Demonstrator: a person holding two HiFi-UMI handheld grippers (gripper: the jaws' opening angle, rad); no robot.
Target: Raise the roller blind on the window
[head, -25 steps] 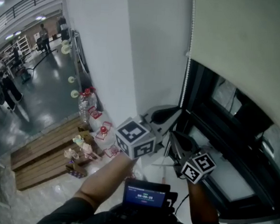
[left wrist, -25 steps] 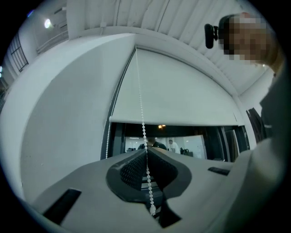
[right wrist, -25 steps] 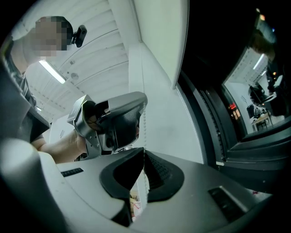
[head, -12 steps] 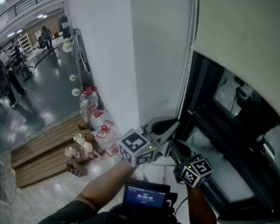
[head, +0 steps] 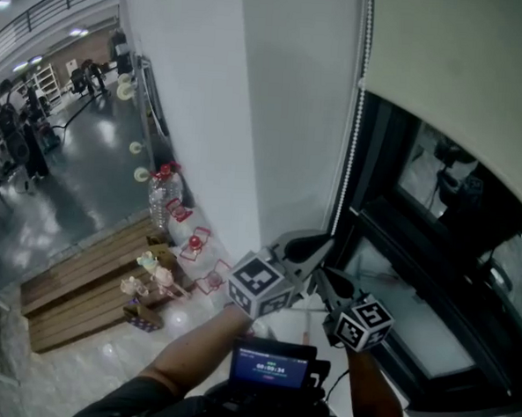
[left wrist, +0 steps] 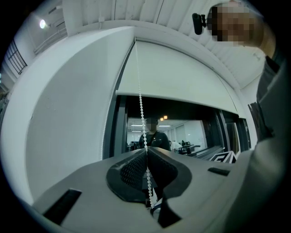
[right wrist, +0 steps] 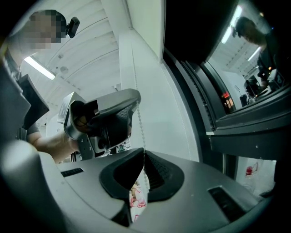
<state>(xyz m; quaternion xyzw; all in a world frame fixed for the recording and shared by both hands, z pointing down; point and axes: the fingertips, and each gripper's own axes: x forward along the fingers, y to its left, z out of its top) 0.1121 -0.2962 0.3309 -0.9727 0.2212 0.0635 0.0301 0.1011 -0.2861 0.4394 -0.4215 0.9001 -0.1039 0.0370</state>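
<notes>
Clamping the bead chain [left wrist: 141, 113] between its closed jaws, the left claw [left wrist: 146, 152] points at the window. From its tips the chain runs straight up to the left end of the roller blind [left wrist: 177, 77]. The blind's bottom edge hangs well above this claw, with dark glass [left wrist: 182, 118] uncovered between them. Just below and to the right of it sits the right claw [right wrist: 143, 155], jaws also pressed together on the same chain. In the right gripper view the left claw shows just above these tips and a little to their left, the beads passing along its near edge. A white wall [head: 284, 116] stands to the left of both claws and the black window frame [head: 417, 257] to their right
</notes>
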